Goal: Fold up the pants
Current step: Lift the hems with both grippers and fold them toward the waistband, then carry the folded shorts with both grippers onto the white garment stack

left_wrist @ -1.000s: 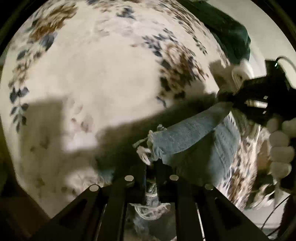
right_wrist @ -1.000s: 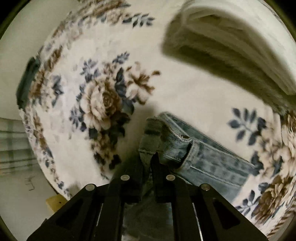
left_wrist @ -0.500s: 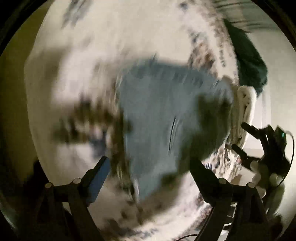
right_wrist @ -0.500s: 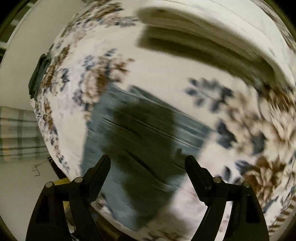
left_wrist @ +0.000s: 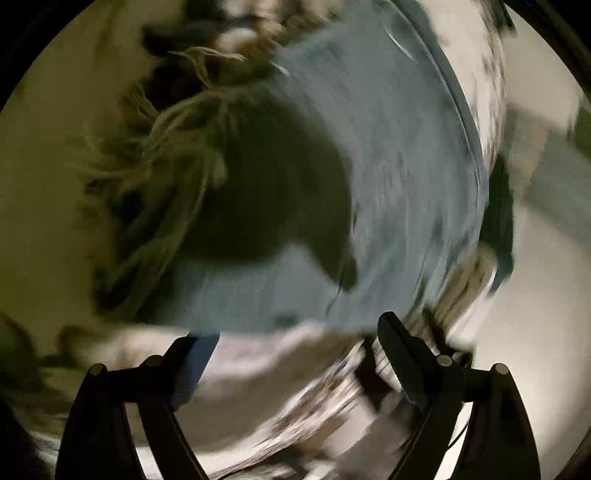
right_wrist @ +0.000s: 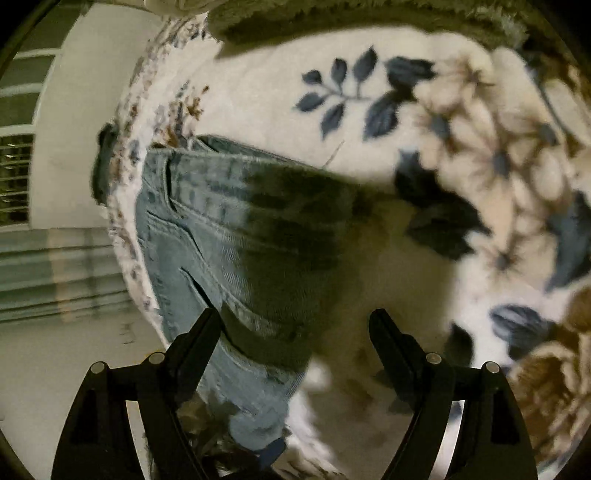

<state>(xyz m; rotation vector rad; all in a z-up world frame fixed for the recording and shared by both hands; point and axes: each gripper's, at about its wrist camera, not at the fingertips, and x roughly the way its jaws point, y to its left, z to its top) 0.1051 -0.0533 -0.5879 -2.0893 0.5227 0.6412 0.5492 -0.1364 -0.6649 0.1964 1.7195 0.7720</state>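
The light blue denim pants (right_wrist: 207,236) lie flat on a floral blanket (right_wrist: 369,122), waistband and pocket seams showing in the right wrist view. My right gripper (right_wrist: 295,332) is open and empty, just above the pants' edge, casting a shadow on them. In the left wrist view the pants (left_wrist: 388,166) fill the frame, heavily blurred, with a frayed hem (left_wrist: 166,147) at the left. My left gripper (left_wrist: 295,339) is open and empty above them.
A folded cream blanket or towel (right_wrist: 332,14) lies at the far edge of the bed. The bed's edge (right_wrist: 122,236) drops to the floor at the left, with striped fabric (right_wrist: 55,269) beyond it.
Both grippers were shut on the pants a second ago; both have let go and opened. The pants now lie flat. Both grippers have swung to new angles over them.
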